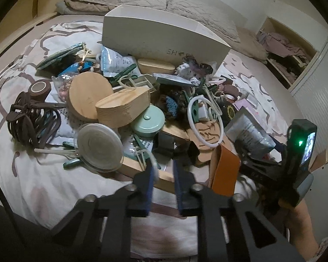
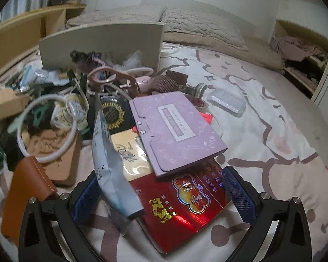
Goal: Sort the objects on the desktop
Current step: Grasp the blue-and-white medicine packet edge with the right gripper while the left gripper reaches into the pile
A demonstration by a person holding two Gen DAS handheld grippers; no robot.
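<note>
Blue-padded right tongs [image 2: 164, 198]: spread wide, pinching nothing; a grey pouch [image 2: 111, 174] stands between the pads, over a red carton [image 2: 185, 207].
Left tongs [image 1: 163, 187]: narrowly parted, nothing visibly held, at the near edge of the pile.
Pile [image 1: 142, 109]: heaped on the bed [image 1: 32, 185], in front of the white box [image 1: 164, 37].
Nearest items: tan leather case [image 1: 226, 170], clear lid [image 1: 99, 146], lilac notebook [image 2: 177, 128].
Further in: white ring [image 1: 204, 122], mint tin [image 1: 148, 120], wooden boxes [image 1: 122, 107], brown cord [image 1: 30, 120].
White box: farthest; its inside is hidden.
Progress: judged barely begun; no sorted groups show.
</note>
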